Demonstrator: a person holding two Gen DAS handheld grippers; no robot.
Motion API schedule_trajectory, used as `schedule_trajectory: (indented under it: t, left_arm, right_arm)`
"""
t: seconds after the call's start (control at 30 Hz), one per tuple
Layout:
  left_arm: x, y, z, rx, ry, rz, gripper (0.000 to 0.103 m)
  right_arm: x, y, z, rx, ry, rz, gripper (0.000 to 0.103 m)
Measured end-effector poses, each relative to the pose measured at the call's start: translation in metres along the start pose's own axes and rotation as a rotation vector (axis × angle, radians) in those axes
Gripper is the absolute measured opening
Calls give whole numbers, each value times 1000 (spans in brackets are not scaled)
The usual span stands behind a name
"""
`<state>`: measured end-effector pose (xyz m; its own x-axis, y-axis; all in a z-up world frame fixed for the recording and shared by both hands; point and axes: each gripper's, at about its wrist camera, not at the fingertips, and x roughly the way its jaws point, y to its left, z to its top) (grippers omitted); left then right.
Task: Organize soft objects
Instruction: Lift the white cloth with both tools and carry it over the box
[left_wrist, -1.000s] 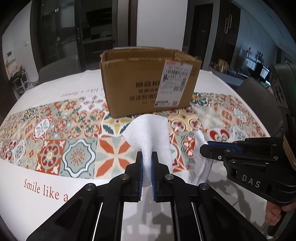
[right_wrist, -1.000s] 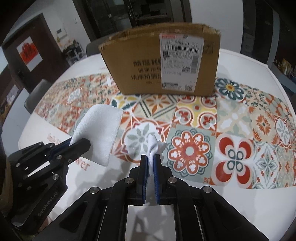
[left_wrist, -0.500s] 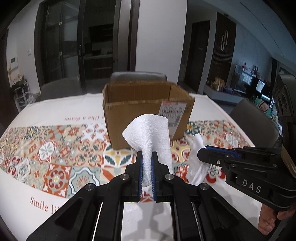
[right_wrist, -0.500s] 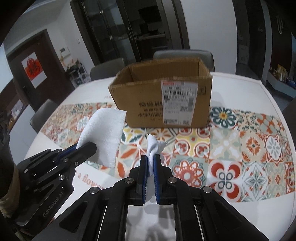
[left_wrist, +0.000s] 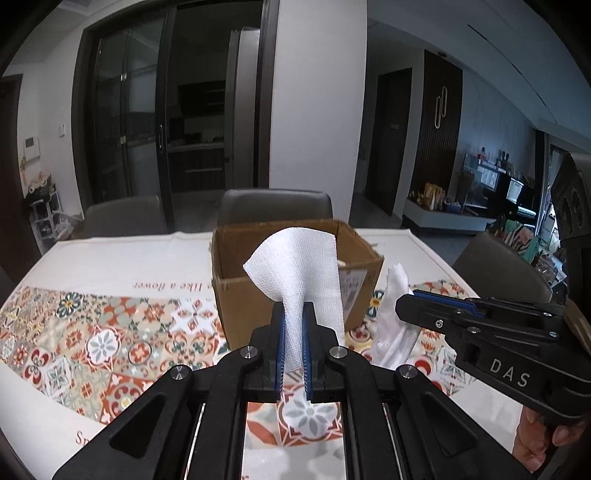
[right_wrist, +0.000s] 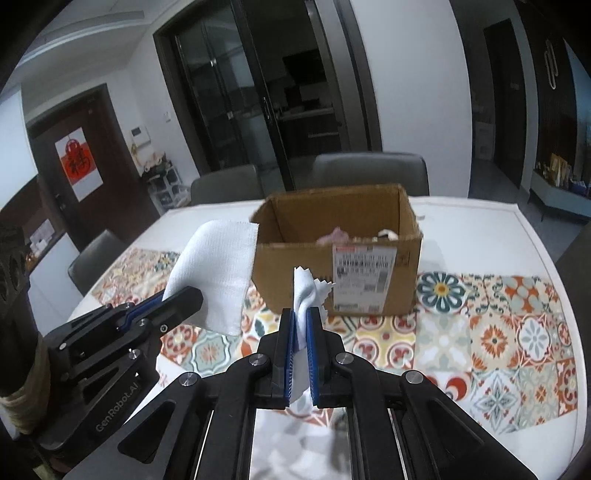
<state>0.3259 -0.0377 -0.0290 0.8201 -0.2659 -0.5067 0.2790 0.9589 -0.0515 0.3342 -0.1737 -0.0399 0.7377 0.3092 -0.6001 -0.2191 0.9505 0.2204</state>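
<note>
The left gripper (left_wrist: 293, 325) is clamped on a white gauze cloth (left_wrist: 299, 266) fanning upward toward 12 o'clock. The right gripper (right_wrist: 303, 326), at its 3 o'clock, pinches a crumpled white cloth (right_wrist: 304, 291). Beyond both, at 12 o'clock, the open cardboard box (right_wrist: 340, 266) stands on the patterned tablecloth (right_wrist: 498, 325).

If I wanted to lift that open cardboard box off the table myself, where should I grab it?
Probably by the top rim of the cardboard box: its top is open and the thin walls stand upright, so a wall edge fits between fingers. Come from above at the near wall; the tall, wide sides look too broad to pinch from the side.
</note>
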Motion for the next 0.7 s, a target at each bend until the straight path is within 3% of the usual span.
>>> schedule_trajectory:
  t: [0.7]
  left_arm:
    - [-5, 5, 56, 45, -156, 35, 10]
  right_arm:
    - [-25, 9, 63, -32, -195, -23, 8]
